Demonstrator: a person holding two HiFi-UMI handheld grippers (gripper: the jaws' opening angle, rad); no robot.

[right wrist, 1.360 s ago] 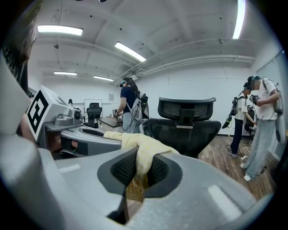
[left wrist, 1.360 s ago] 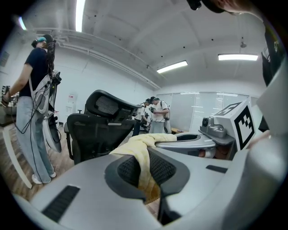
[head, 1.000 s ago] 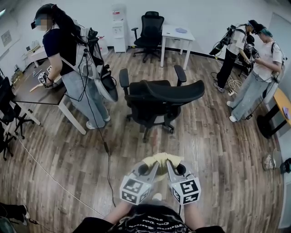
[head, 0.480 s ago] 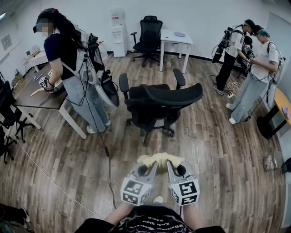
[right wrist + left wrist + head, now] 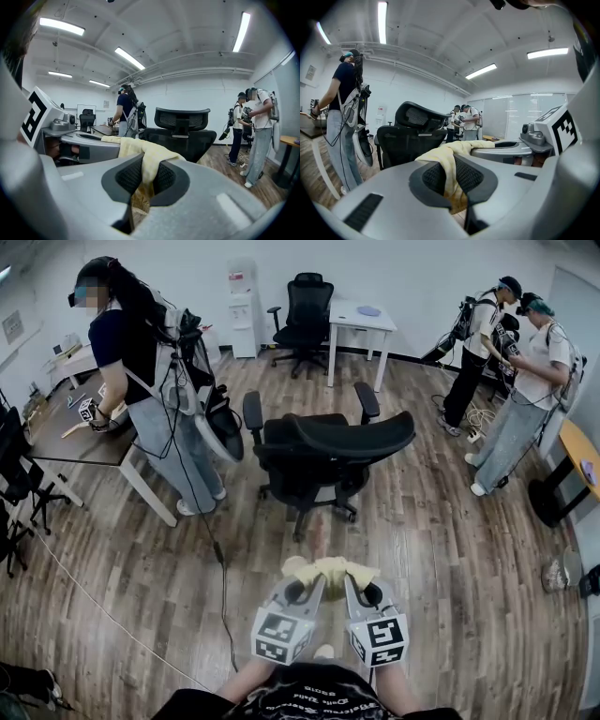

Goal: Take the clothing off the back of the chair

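Both grippers hold a pale yellow piece of clothing in front of my body, low in the head view. My left gripper is shut on its left part and my right gripper on its right part. In the left gripper view the clothing is pinched between the dark pads of the left gripper and drapes across to the right gripper. The right gripper view shows the clothing clamped the same way in the right gripper. The black office chair stands a step ahead, its backrest bare.
A person stands at a desk on the left. Two more people stand at the right. A cable runs across the wooden floor. A white table and a second black chair are at the back wall.
Both grippers and the clothing stay where they were. Only the view has shifted a little, and the people at the back right have moved slightly.
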